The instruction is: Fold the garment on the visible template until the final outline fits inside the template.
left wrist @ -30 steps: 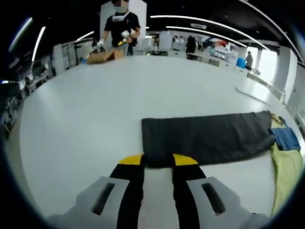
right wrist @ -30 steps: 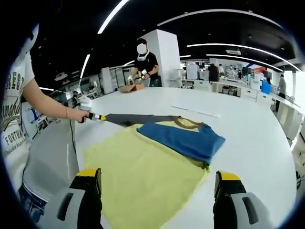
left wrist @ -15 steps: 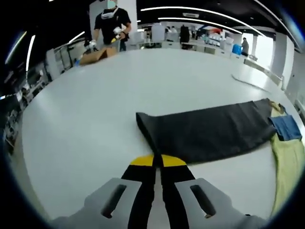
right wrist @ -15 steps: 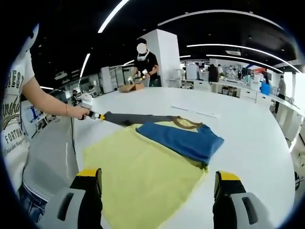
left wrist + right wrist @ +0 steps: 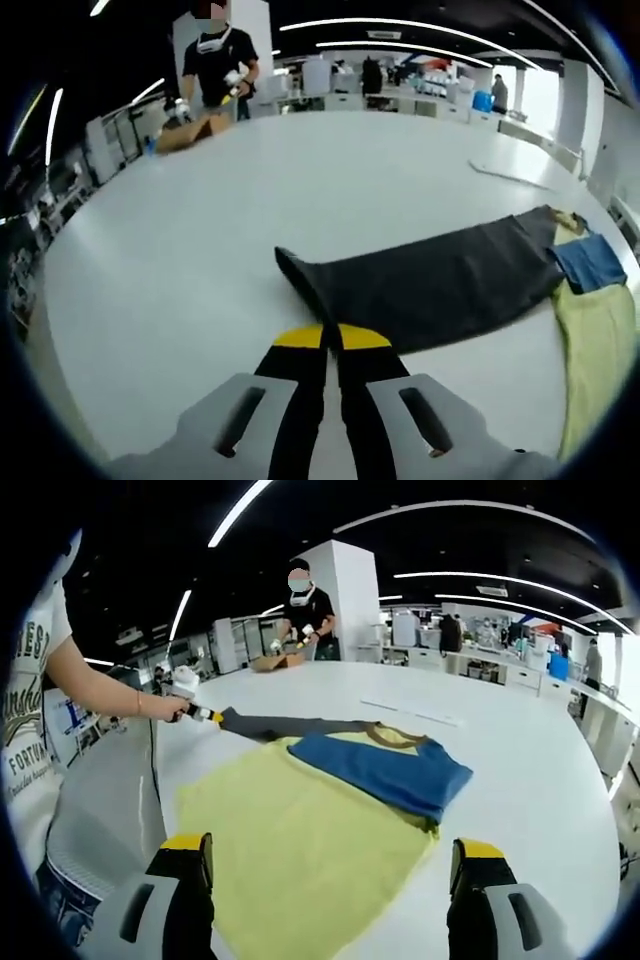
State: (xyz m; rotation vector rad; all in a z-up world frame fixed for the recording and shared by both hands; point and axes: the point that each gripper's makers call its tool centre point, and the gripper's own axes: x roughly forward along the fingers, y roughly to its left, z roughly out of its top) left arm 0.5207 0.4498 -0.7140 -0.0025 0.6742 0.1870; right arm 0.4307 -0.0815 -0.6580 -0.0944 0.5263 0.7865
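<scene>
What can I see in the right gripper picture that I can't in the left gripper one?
The right gripper view takes in the whole garment: its broad yellow body, the folded blue sleeve, the brown collar, and the left gripper pinching the dark sleeve's end, while the right gripper stands open. The left gripper view gives a close look at the dark sleeve, its cuff lifted off the white table. Both share the garment, the table, and a person in black at a cardboard box.
</scene>
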